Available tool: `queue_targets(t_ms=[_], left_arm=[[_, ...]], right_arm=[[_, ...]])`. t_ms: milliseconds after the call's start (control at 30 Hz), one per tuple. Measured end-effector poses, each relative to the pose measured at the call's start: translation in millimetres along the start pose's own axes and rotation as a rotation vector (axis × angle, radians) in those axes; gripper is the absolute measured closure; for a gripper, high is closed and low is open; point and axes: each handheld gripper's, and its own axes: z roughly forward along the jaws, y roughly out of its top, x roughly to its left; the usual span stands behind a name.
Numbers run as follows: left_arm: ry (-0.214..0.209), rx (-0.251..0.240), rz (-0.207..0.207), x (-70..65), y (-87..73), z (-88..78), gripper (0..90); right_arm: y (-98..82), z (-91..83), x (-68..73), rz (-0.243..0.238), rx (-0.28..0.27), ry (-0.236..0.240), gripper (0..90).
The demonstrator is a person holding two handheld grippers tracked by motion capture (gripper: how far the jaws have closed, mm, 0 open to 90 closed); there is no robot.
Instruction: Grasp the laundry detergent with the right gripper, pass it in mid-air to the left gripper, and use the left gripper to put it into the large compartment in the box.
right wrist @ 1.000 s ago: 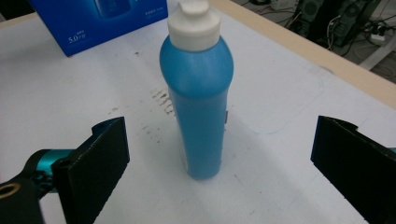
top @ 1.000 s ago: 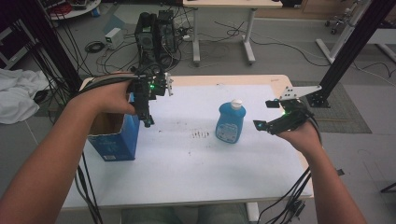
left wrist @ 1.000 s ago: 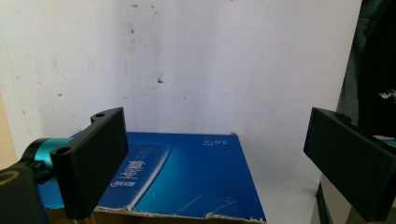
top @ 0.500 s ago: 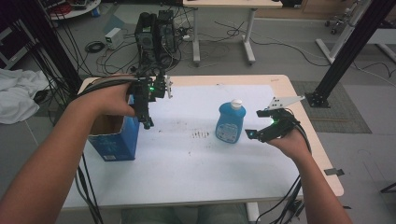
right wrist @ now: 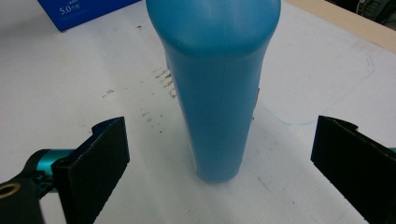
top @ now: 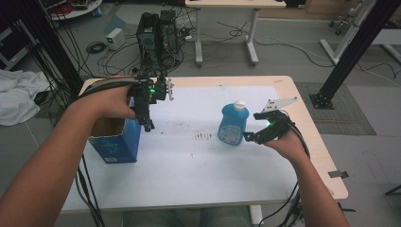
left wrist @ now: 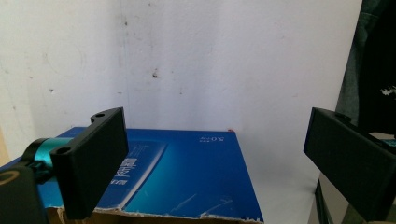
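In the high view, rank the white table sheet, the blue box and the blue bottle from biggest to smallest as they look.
1. White table sheet, by far the largest.
2. Blue box, partly hidden by the left hand.
3. Blue bottle, somewhat smaller than the box.

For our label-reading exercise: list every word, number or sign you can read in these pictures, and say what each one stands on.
"5.0": white print on the blue box, at its corner in the right gripper view.
The same number shows upside down on the box in the left gripper view.
Larger white lettering beside it: too blurred to read.
Blue bottle: no readable text.
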Motion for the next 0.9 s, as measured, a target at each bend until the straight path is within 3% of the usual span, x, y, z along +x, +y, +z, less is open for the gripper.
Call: queue_targets(t_ms=[167, 433, 800, 900], left_arm=[[0.000, 0.024, 0.002, -0.3, 1.5, 2.8, 6.3], [-0.006, 0.015, 0.003, -1.1, 2.7, 2.7, 6.3], [-0.011, 0.020, 0.000, -0.4, -0.9, 5.3, 6.3], [-0.003, 0.005, -0.006, -0.6, -1.8, 4.4, 6.3]], right_arm=[[0.7, 9.5, -1.8, 0.004, 0.004, 0.005, 3.3], [1.6, 30.8, -4.2, 0.001, 0.032, 0.033, 3.3], [2.3, 50.6, -3.0, 0.009, -0.005, 0.049, 3.3], [2.2, 53.4, -4.4, -0.008, -0.003, 0.048, 3.3]])
